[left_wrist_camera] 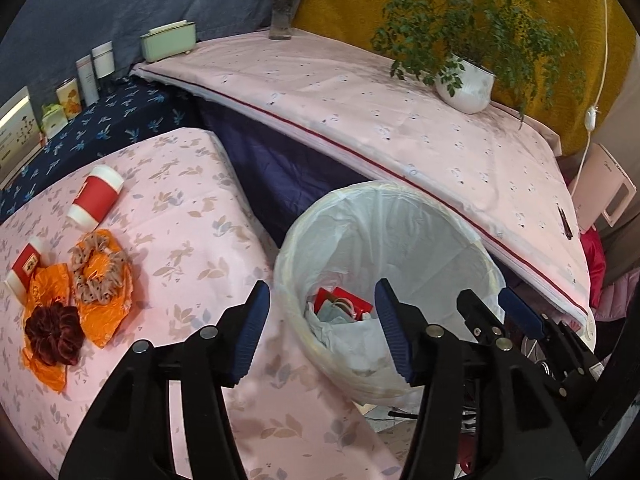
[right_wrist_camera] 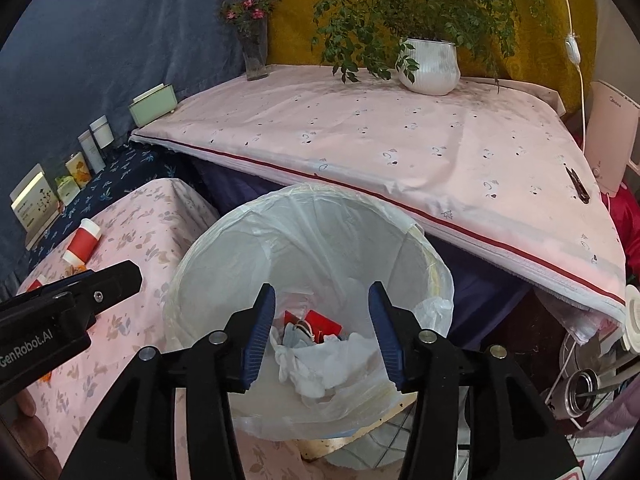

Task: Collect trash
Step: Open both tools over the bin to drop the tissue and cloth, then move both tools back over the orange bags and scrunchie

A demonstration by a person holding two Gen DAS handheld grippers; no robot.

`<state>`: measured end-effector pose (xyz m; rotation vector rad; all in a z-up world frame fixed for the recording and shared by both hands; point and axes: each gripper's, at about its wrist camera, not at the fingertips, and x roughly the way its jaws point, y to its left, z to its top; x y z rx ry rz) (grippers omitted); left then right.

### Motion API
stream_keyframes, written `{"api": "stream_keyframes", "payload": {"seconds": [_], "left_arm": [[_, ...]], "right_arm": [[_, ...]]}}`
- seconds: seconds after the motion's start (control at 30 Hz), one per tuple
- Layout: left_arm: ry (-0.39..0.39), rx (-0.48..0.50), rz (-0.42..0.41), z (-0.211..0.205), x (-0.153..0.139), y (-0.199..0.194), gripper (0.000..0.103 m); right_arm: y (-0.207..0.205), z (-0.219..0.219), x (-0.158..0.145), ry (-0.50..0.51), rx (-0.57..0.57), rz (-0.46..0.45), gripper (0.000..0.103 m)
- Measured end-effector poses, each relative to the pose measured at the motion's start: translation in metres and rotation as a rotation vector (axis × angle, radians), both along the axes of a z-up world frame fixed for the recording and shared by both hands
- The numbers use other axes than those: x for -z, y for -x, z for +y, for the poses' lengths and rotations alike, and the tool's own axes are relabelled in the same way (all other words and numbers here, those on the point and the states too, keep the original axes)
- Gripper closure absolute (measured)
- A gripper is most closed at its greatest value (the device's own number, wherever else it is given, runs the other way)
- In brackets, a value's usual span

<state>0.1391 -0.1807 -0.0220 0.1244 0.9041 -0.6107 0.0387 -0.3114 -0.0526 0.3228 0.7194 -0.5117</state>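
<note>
Both hand-held grippers, left and right, hang released over the white-lined round trash bin, nothing between their blue pads. "GenRobot.AI" reads on the left one. Crumpled white tissue and red packaging lie inside. Two red-and-white paper cups, two scrunchies and an orange wrapper sit on the pink floral bench.

Potted plant and flower vase on pink cloth; scrunchies nearby.
</note>
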Motion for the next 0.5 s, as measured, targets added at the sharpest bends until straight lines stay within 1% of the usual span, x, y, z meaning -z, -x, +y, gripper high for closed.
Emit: {"api": "stream_keyframes", "payload": {"seconds": [0.1, 0.23, 0.33, 0.5], "left_arm": [[0.0, -0.023, 0.008, 0.01, 0.002, -0.002, 0.051], [0.001, -0.053, 0.009, 0.026, 0.004, -0.001, 0.051], [0.003, -0.083, 0.013, 0.041, 0.006, 0.0, 0.046], [0.0, -0.138, 0.007, 0.067, 0.007, -0.002, 0.043]], "right_arm": [[0.0, 0.006, 0.001, -0.003, -0.01, 0.006, 0.054], [0.0, 0.017, 0.002, -0.009, -0.023, 0.01, 0.049], [-0.003, 0.029, 0.001, -0.004, -0.048, 0.015, 0.048], [-0.008, 0.054, -0.001, 0.01, -0.093, 0.02, 0.046]]}}
